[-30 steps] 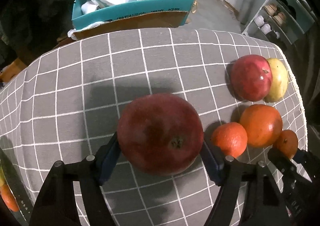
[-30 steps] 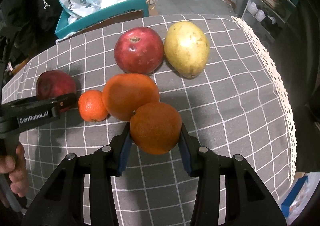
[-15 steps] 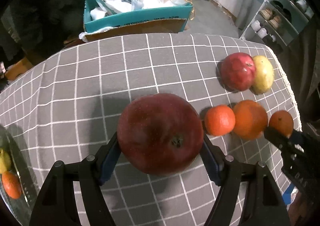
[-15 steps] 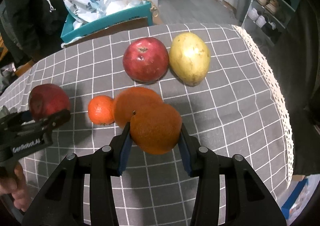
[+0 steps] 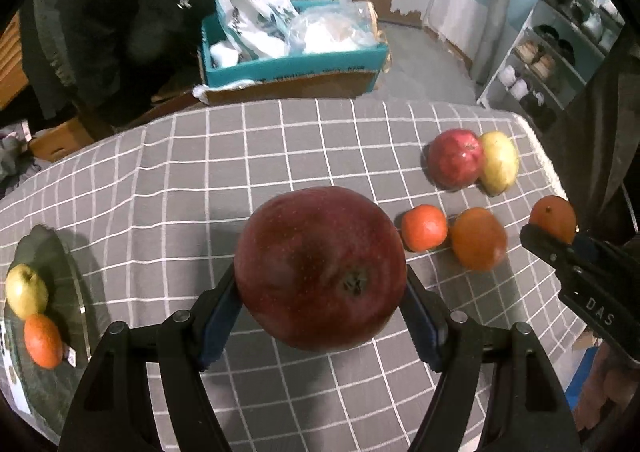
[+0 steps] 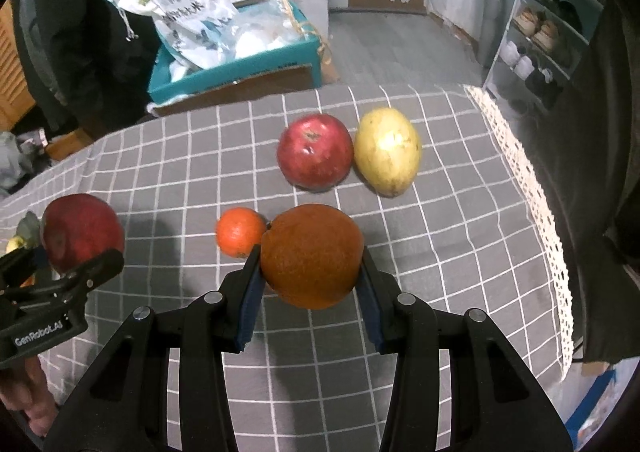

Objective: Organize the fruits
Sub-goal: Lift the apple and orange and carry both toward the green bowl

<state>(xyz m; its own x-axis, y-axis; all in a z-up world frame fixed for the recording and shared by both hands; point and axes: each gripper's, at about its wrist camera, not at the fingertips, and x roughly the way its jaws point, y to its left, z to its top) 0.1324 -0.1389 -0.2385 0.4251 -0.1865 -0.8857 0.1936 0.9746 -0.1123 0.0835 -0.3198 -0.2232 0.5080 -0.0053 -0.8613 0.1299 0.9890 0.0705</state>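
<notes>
My left gripper (image 5: 320, 292) is shut on a big dark red apple (image 5: 320, 268), held above the grey checked tablecloth. My right gripper (image 6: 312, 272) is shut on an orange (image 6: 312, 256), also lifted off the cloth. On the cloth lie a small mandarin (image 6: 240, 232), a larger orange (image 5: 478, 238), a red apple (image 6: 314, 150) and a yellow fruit (image 6: 386, 150) touching it. In the right wrist view the held orange hides the larger orange. A glass plate (image 5: 48, 244) at the left holds a yellow-green apple (image 5: 26, 290) and an orange (image 5: 42, 340).
Beyond the table's far edge stands a teal box (image 5: 292, 60) with plastic bags. A shoe rack (image 5: 560, 52) is at the back right. The table's lace-trimmed right edge (image 6: 532, 192) drops off. A person's hand (image 6: 32, 392) grips the left tool.
Both grippers have risen with their fruit, so the table looks farther away. The left one has shifted left, and the plate with two fruits has come into view.
</notes>
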